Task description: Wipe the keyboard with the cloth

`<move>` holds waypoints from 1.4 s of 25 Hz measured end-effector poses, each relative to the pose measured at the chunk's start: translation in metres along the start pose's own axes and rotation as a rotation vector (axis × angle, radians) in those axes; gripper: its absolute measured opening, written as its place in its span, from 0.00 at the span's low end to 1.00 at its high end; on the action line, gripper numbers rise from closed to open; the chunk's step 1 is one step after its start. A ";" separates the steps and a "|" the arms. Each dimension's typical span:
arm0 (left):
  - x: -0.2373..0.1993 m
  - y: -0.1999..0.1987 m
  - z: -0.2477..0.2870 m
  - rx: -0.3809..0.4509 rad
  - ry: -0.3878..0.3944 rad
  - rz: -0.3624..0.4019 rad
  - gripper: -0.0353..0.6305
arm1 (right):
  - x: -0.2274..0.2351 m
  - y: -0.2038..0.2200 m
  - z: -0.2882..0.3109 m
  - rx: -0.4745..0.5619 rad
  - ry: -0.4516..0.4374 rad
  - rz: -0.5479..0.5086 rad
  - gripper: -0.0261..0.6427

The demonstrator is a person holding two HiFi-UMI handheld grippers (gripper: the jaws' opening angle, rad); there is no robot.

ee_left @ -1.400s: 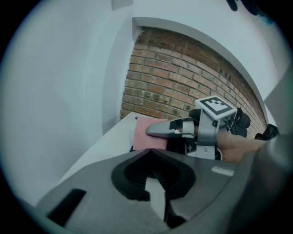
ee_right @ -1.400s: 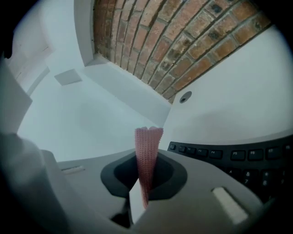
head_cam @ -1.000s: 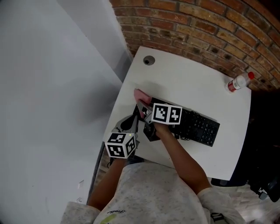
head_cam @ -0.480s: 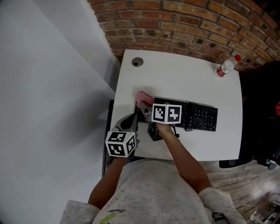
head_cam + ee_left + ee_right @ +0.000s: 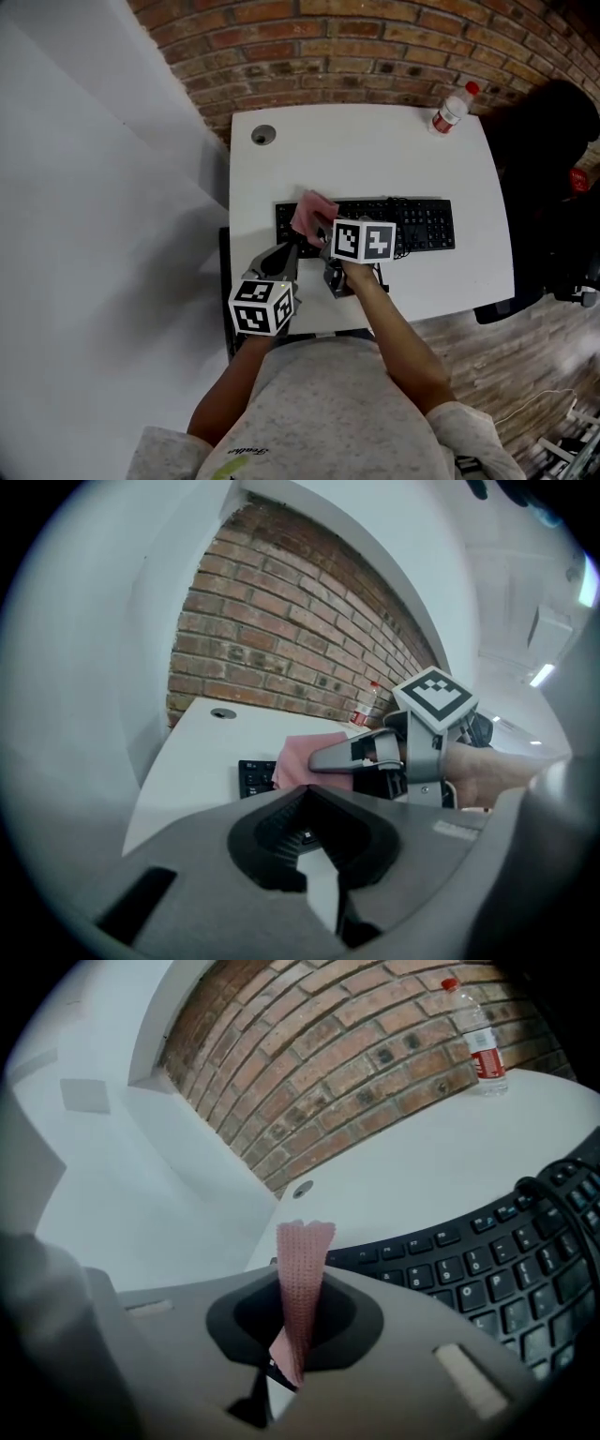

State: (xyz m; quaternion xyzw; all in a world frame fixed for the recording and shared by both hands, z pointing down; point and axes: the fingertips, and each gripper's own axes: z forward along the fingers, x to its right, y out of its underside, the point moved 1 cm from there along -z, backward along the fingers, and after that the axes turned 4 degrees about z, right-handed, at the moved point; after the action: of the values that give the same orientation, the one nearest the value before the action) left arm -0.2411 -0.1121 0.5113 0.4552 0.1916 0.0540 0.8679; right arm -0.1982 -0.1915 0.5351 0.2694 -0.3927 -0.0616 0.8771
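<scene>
At the right claw (image 5: 298,1321), a folded pink cloth (image 5: 303,1265) stands pinched

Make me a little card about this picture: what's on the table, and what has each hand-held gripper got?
Table: white, against a brick wall
Keyboard: black, lying flat on the table
Cloth: pink, over the keyboard's left part
Right hand-held gripper: shut on the cloth
Left hand-held gripper: jaws together, holding nothing, near the table's front edge
Bottle: clear with a red cap, at the table's far right corner
Round hole: in the table's far left corner
</scene>
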 end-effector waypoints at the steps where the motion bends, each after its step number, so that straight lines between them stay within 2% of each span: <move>1: 0.003 0.000 0.001 -0.003 0.011 0.007 0.05 | 0.003 0.000 -0.004 0.010 0.009 0.003 0.07; 7: 0.025 -0.003 0.009 -0.014 0.071 0.050 0.05 | 0.020 -0.004 -0.027 0.057 0.050 0.013 0.07; 15: 0.045 -0.006 0.023 -0.018 0.095 0.073 0.05 | 0.045 -0.016 -0.057 0.096 0.089 0.008 0.07; 26: 0.082 -0.016 0.049 -0.012 0.117 0.093 0.05 | 0.082 -0.033 -0.092 0.129 0.099 0.034 0.07; 35: 0.105 -0.019 0.064 -0.010 0.128 0.096 0.05 | 0.102 -0.047 -0.116 0.171 0.062 0.119 0.07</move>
State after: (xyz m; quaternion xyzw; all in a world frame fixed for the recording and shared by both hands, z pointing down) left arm -0.1211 -0.1438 0.4989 0.4551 0.2242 0.1255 0.8526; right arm -0.0393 -0.2143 0.5144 0.3211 -0.3845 0.0328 0.8649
